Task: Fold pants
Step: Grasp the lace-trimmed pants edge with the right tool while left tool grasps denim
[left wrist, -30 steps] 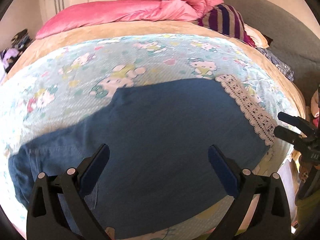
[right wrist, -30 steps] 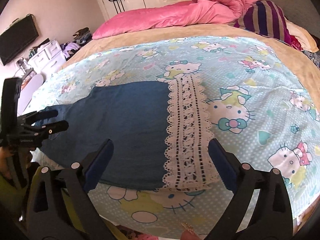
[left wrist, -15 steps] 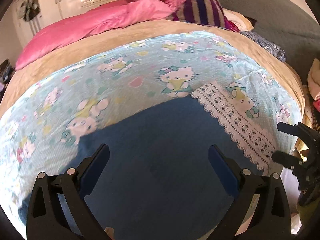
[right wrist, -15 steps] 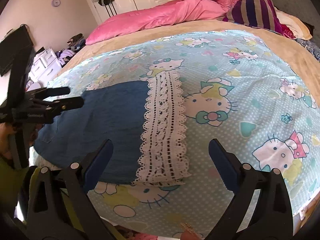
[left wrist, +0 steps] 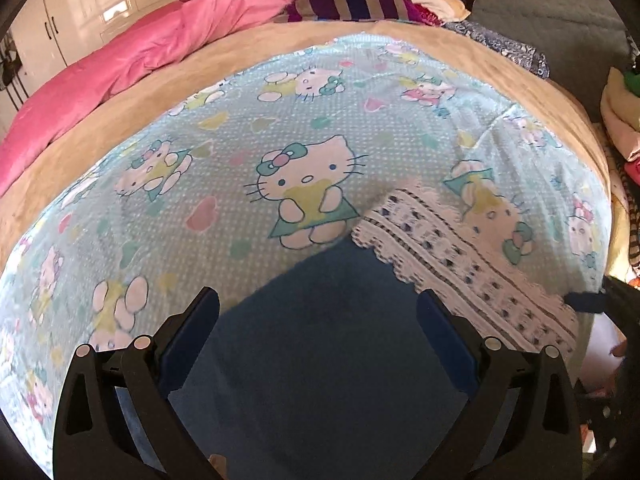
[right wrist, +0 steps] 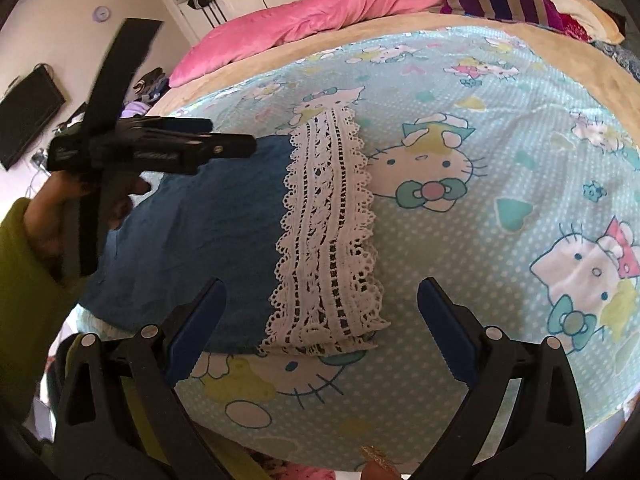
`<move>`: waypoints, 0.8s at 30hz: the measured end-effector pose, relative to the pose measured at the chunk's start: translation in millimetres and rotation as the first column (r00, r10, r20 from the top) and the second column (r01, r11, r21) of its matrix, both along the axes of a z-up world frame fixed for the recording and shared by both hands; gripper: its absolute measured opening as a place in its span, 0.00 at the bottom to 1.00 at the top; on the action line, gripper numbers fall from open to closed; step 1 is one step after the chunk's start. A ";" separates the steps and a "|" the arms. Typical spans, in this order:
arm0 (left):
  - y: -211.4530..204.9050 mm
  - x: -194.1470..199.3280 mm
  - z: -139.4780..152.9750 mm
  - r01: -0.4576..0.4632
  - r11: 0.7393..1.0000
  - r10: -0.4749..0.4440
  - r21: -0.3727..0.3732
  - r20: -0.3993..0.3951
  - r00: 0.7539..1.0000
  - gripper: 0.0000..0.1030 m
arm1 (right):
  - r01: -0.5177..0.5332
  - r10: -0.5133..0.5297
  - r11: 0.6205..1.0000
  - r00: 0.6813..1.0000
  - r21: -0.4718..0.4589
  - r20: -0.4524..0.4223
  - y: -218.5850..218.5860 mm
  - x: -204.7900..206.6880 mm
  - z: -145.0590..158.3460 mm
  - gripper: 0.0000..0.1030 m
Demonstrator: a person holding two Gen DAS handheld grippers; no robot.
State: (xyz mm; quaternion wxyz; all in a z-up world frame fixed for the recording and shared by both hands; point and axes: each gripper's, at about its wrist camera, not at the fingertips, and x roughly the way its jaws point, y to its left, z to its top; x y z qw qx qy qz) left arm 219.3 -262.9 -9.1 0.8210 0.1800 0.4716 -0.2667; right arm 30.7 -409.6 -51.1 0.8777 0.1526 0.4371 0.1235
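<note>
Bed: cartoon-cat sheet (right wrist: 500,128), pink duvet (left wrist: 132,52) at top of both frames.
Pants: blue pants (left wrist: 320,360) with white lace hem (right wrist: 328,248) lie flat on the sheet, lower centre.
Left gripper (left wrist: 318,320): jaws wide apart above the pants, empty.
Right gripper (right wrist: 322,304): spread wide, empty, over the hem.
Right view only: a hand (right wrist: 52,216) holding the left gripper, wall television (right wrist: 24,116).
Left view only: folded laundry (left wrist: 618,120) at right edge.
</note>
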 end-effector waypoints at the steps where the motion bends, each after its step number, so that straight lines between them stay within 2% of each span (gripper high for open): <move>1: -0.8 4.1 -2.1 0.000 1.000 0.000 -0.001 -0.008 1.000 0.96 | -0.002 0.002 1.000 1.000 0.005 -0.005 1.3 0.9 -1.5 0.88; 6: -6.3 21.3 -13.4 0.022 1.000 -0.022 -0.017 -0.017 1.000 0.95 | 0.019 -0.019 1.000 0.999 -0.004 -0.037 7.8 5.9 -9.8 0.88; 9: -7.8 32.4 -25.0 0.011 0.998 -0.016 -0.063 -0.084 0.996 0.94 | 0.028 -0.029 1.000 0.999 -0.007 -0.037 11.1 7.0 -10.6 0.88; 11: -11.1 37.4 -35.0 0.008 0.995 -0.020 -0.099 -0.128 0.992 0.84 | 0.026 -0.026 1.000 0.999 -0.002 -0.038 13.4 7.1 -10.6 0.82; 13: -14.4 36.3 -41.1 0.014 0.995 -0.028 -0.102 -0.129 0.991 0.81 | 0.009 -0.008 1.000 0.999 0.029 -0.037 14.6 7.5 -10.4 0.68; 20: -19.2 29.4 -44.9 0.039 0.993 -0.051 -0.108 -0.114 0.992 0.70 | -0.010 0.011 0.999 1.000 0.044 -0.018 20.5 12.6 -14.8 0.66; 23: -23.8 23.9 -45.8 0.052 0.992 -0.063 -0.112 -0.098 0.993 0.58 | -0.019 0.019 1.000 1.000 0.023 -0.010 27.2 17.2 -15.9 0.64; 24: -25.0 22.0 -45.8 0.056 0.992 -0.067 -0.116 -0.095 0.993 0.50 | -0.018 0.018 1.000 1.000 0.017 -0.007 28.4 19.1 -16.3 0.59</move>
